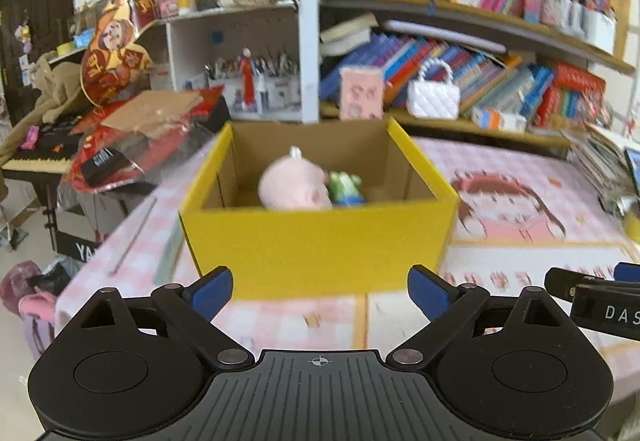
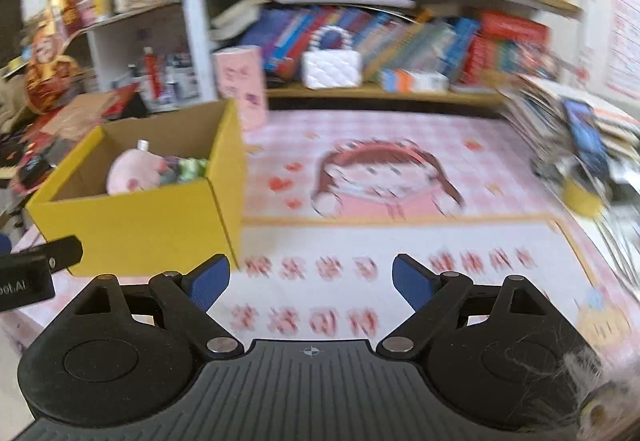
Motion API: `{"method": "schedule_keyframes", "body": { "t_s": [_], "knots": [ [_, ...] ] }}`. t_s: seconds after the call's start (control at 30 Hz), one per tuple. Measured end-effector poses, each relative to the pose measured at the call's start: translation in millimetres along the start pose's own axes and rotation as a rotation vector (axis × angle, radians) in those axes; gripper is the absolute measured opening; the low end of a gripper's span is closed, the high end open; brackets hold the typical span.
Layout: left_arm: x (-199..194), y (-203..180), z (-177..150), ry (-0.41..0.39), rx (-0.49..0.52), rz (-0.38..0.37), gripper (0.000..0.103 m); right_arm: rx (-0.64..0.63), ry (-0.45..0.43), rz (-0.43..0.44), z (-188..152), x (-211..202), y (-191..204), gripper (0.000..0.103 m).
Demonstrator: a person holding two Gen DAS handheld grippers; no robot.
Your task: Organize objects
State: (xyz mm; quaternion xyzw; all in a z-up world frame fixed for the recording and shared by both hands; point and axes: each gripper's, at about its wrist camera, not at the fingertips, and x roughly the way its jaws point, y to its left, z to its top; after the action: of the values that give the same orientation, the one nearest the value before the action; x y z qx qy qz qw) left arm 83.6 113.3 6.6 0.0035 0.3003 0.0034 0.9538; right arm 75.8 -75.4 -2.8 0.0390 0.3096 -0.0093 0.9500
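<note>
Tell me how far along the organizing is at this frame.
Mostly done, it seems: a pink plush and a green toy lie in the yellow box. Nothing is in hand; the left gripper and right gripper are open. The tablecloth ahead shows no loose items.

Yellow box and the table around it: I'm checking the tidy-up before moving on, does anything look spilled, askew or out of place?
Nothing stands out. The yellow box sits upright on the pink tablecloth, with the pink plush and a green toy inside. Both the left gripper and right gripper are open and empty.
</note>
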Motion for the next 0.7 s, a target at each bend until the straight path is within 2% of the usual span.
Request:
{"method": "schedule_keyframes", "body": {
  "t_s": [0.3, 0.7],
  "knots": [
    [-14, -24, -29, 0.057, 0.054, -0.062, 0.096, 0.077, 0.023, -0.114, -46, -40, -17, 0.089],
    [-27, -59, -39, 0.058, 0.092, -0.055, 0.099, 0.116, 0.012, -0.216, -58, -61, -39, 0.103]
  ]
}}
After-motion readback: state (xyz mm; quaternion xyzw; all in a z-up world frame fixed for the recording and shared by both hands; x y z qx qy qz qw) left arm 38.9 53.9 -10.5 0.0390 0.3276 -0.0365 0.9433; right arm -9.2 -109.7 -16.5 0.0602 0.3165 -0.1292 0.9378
